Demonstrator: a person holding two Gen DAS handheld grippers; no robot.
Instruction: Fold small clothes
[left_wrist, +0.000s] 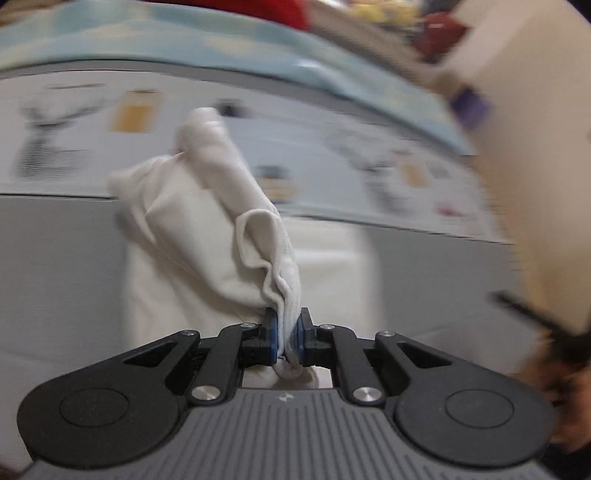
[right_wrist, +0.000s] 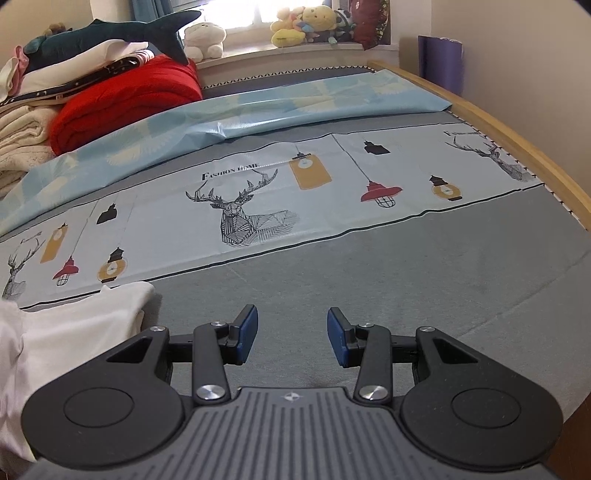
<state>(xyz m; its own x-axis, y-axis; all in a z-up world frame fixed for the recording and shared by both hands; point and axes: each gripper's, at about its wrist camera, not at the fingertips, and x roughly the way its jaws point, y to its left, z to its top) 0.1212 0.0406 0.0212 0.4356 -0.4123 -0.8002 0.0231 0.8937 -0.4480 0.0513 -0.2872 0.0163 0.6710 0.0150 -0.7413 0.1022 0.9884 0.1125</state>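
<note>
In the left wrist view a small white garment (left_wrist: 207, 229) hangs bunched from my left gripper (left_wrist: 287, 338), whose blue pads are shut on a ribbed hem of the cloth. The rest of the garment trails down onto the grey bed; the background is blurred by motion. In the right wrist view my right gripper (right_wrist: 291, 334) stands open above the grey bed cover (right_wrist: 369, 280), nothing between its blue pads (right_wrist: 246, 332). The white garment (right_wrist: 74, 325) shows at that view's lower left edge, apart from the right gripper.
A printed sheet with deer and lanterns (right_wrist: 240, 214) crosses the bed, with a pale blue sheet (right_wrist: 258, 110) beyond it. Folded red blanket (right_wrist: 122, 99), stacked linens and plush toys (right_wrist: 306, 26) sit at the back. A wooden bed rail (right_wrist: 517, 147) runs along the right.
</note>
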